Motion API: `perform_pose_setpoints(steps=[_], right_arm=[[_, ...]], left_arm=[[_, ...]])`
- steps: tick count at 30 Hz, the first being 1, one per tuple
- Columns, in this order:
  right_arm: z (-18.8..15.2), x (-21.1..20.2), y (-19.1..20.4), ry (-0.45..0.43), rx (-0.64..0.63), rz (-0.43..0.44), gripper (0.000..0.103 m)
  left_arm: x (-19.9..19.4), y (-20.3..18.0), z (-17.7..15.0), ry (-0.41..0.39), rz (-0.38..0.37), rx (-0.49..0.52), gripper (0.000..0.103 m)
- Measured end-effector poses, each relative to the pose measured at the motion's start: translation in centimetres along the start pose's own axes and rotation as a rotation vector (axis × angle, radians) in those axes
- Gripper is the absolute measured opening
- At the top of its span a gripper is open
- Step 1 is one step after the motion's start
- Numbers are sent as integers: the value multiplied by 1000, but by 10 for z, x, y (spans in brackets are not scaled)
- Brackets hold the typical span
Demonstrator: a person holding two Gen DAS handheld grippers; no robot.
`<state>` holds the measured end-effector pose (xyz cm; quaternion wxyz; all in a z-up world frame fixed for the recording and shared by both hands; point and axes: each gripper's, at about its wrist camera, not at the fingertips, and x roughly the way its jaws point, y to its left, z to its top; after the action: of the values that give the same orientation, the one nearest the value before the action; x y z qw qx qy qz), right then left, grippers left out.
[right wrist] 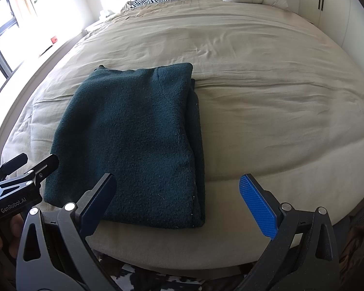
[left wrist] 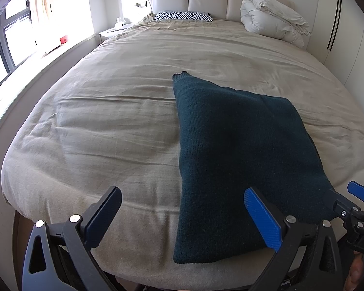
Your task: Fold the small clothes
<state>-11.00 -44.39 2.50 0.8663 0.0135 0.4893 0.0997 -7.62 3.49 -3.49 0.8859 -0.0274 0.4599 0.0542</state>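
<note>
A dark teal knit garment (left wrist: 242, 160) lies folded into a long rectangle on the bed's near edge; it also shows in the right wrist view (right wrist: 133, 140). My left gripper (left wrist: 182, 215) is open and empty, held just in front of the garment's near left corner. My right gripper (right wrist: 178, 201) is open and empty, held in front of the garment's near right corner. The left gripper shows at the left edge of the right wrist view (right wrist: 24, 169). The right gripper's tip shows at the right edge of the left wrist view (left wrist: 359, 194).
The bed (left wrist: 109, 126) has a wrinkled beige cover. A zebra-print pillow (left wrist: 183, 16) and a bunched white duvet (left wrist: 271, 17) lie by the headboard. A window and sill run along the left; white wardrobes stand at the right.
</note>
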Motion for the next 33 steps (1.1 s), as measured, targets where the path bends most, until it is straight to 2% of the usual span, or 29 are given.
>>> perform_pose_setpoints(steps=[33], right_arm=[[-2,3,0,9,4,3,103]], left_arm=[[2,1,-2,7,-3,-2,103]])
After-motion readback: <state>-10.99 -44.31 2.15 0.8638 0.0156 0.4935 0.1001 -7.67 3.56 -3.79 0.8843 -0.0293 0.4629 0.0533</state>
